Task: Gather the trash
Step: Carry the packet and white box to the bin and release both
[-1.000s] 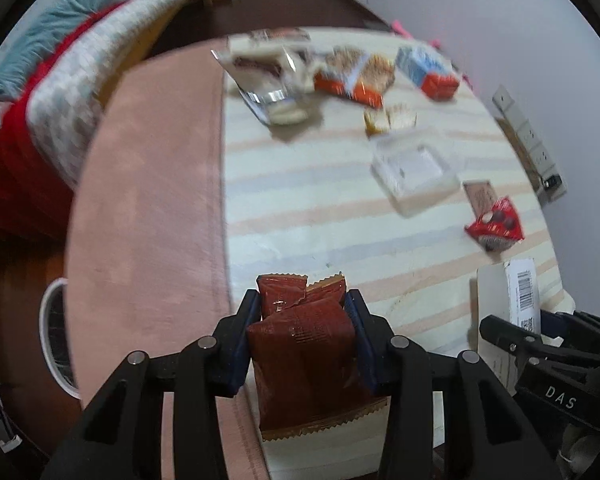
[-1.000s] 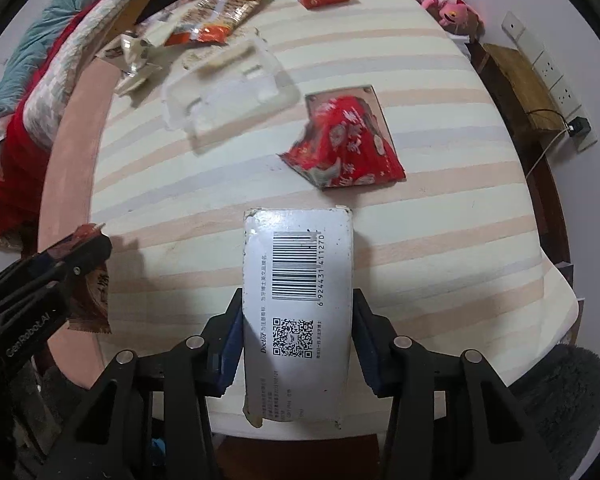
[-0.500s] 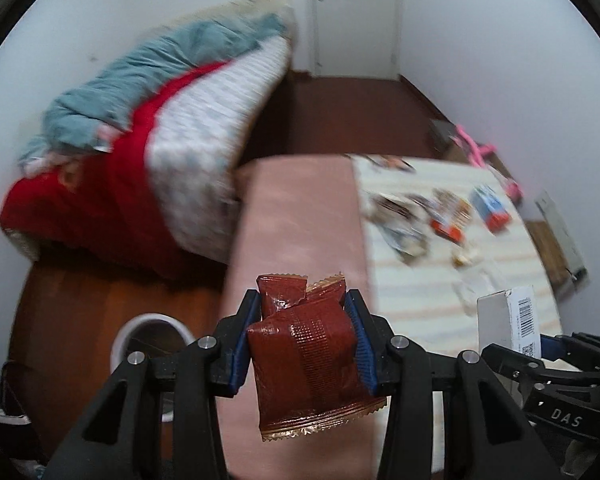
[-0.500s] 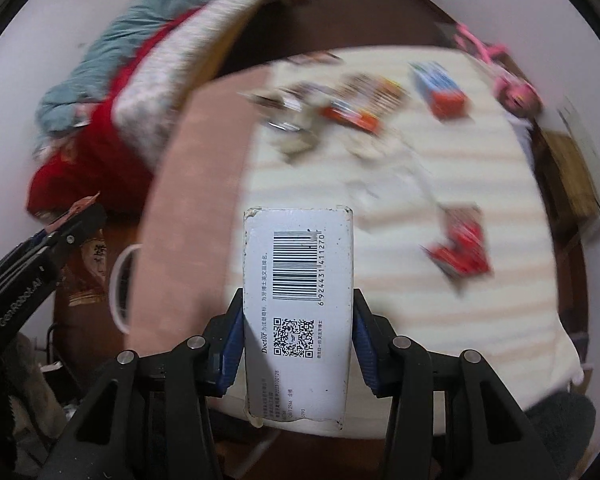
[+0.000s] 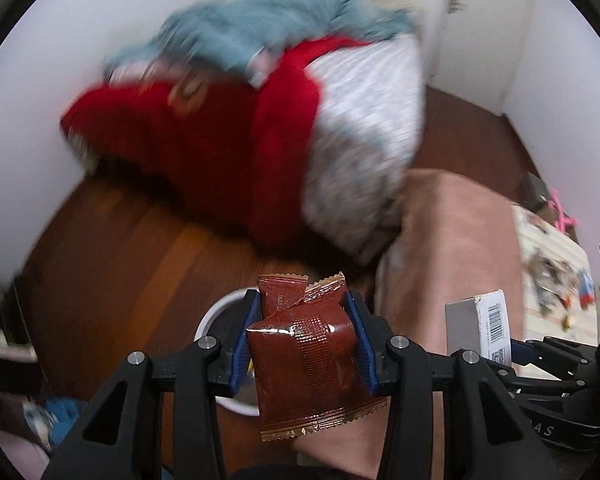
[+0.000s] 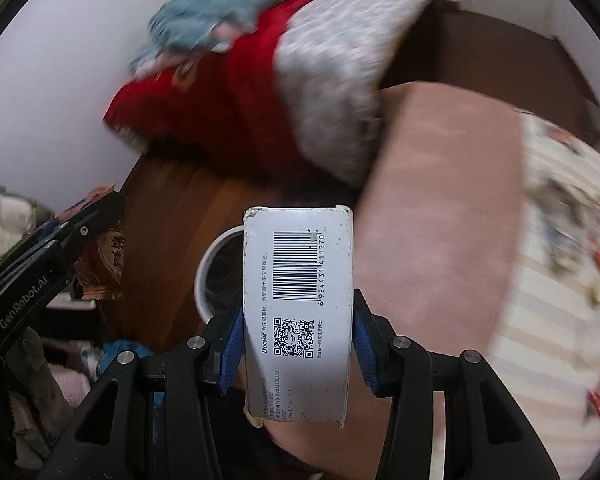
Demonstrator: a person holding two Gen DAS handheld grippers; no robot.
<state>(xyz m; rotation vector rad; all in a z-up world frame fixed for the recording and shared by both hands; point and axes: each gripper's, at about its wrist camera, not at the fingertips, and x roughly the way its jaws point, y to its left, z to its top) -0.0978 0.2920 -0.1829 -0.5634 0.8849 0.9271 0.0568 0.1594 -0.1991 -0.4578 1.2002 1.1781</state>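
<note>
Left tool (image 5: 304, 344) clenched on brown wrapper (image 5: 306, 356), right tool (image 6: 298, 344) gripping white barcode box (image 6: 298, 300); both carried above white bin (image 6: 216, 276) on wooden floor (image 5: 132, 260), likely for dropping. More bin rim visible from right wrist. Remaining trash on striped tabletop (image 6: 548, 280).

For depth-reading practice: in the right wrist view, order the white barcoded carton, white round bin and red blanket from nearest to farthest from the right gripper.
1. White barcoded carton: clamped in the right gripper.
2. White round bin: on the floor, behind-left of the carton.
3. Red blanket: heaped beyond, upper left.
</note>
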